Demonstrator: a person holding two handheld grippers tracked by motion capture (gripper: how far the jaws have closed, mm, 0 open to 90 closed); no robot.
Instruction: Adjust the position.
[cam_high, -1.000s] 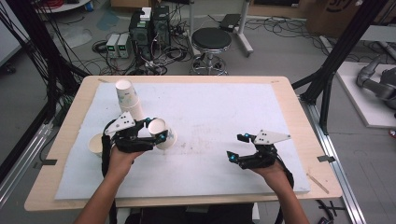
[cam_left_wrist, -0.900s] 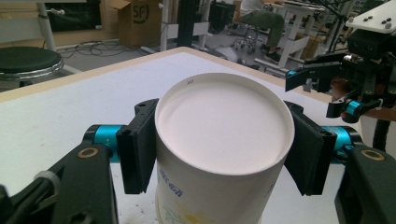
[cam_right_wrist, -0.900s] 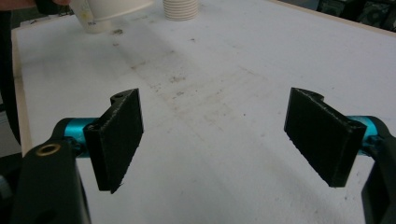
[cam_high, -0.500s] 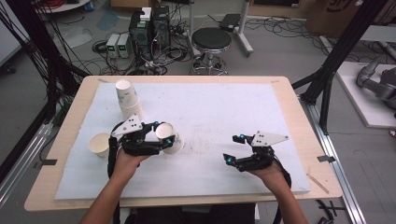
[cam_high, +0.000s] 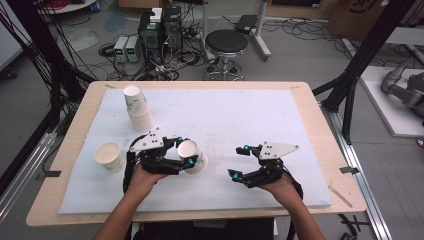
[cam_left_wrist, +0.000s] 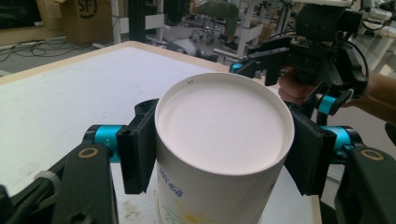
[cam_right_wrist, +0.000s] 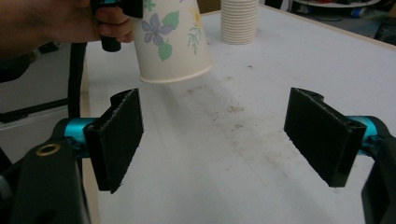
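White table mat (cam_high: 240, 125): cup stack (cam_high: 137, 107) at far left, single cup (cam_high: 109, 156) upright near left edge. Left gripper (cam_high: 187, 152) clamps flowered paper cup (cam_high: 194, 156), carried over the mat, not yet set down. Right gripper (cam_high: 240, 162) jaws wide, empty

Near the bench's (cam_high: 310, 107) left edge: cup stack (cam_high: 136, 106) behind, lone cup (cam_high: 109, 156) before; held cup (cam_high: 192, 156) right of both, toward the front edge.

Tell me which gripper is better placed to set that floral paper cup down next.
Left. The left gripper already clamps the floral paper cup upside down above the mat, while the right gripper is open, empty and apart.
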